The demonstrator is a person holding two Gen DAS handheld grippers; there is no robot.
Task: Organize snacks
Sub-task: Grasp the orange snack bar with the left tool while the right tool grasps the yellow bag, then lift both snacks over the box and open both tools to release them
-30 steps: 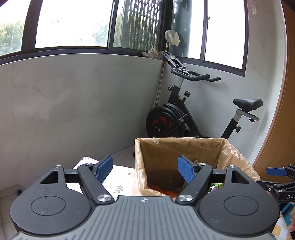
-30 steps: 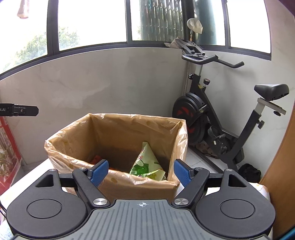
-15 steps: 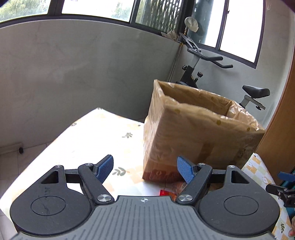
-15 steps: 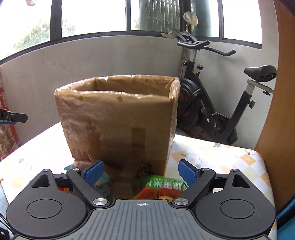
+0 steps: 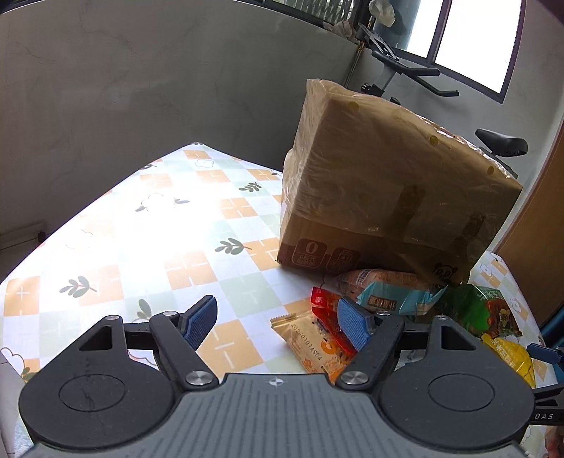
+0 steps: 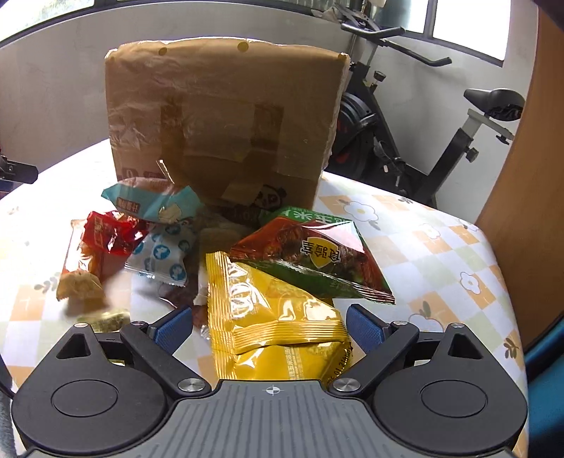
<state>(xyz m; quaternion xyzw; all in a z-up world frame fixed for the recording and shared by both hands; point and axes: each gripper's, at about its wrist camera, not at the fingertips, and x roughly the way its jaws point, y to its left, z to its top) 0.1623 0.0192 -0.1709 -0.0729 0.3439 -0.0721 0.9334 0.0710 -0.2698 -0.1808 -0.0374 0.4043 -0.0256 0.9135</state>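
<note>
Snacks [image 6: 282, 267] heaped before cardboard box [image 6: 222, 119], its inside unseen; left hand-held gripper [image 5: 275, 322] agape, right hand-held gripper [image 6: 269, 326] opening.

A grey plastered wall [image 5: 148, 81] rises at the far side, mottled and bare, with dark-framed windows [image 5: 469, 42] above it letting in bright daylight. At the far right stands a black exercise bike [image 6: 416, 116] — handlebars up near the window, saddle to the right — with a pale cloth [image 5: 380, 10] draped at the sill above it. A brown wooden panel [image 6: 528, 148] closes the right edge. Near, a table with a checked orange-and-green floral cloth [image 5: 141, 225] catches a strong white glare on its left half. A strip of pale floor [image 5: 17, 239] shows at far left.
</note>
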